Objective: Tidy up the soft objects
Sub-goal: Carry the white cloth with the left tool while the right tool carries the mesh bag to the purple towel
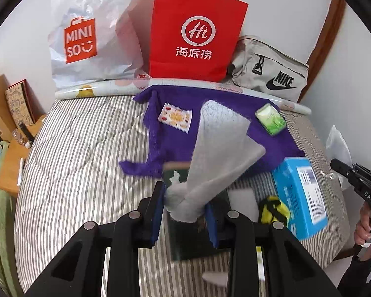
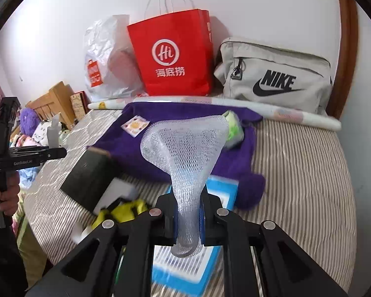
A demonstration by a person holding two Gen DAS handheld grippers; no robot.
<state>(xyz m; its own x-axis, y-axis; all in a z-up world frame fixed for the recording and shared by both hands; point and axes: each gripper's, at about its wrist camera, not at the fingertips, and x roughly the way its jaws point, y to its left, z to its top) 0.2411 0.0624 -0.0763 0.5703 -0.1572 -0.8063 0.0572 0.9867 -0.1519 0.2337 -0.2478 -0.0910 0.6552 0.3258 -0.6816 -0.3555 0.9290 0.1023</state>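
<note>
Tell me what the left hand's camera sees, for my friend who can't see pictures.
The left gripper pinches a grey cloth held up over a striped bed. Behind it a purple towel lies flat with a snack packet and a green tissue pack on top. A red paper bag, a white shopping bag and a grey pouch stand along the wall.

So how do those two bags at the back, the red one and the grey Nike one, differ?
The red bag is stiff paper, standing tall and upright with white string handles; the grey Nike bag is soft fabric, low and wide, closed by a zip. The red bag carries a white circle logo, the grey one black lettering. Both lean against the wall behind the bed.
</note>
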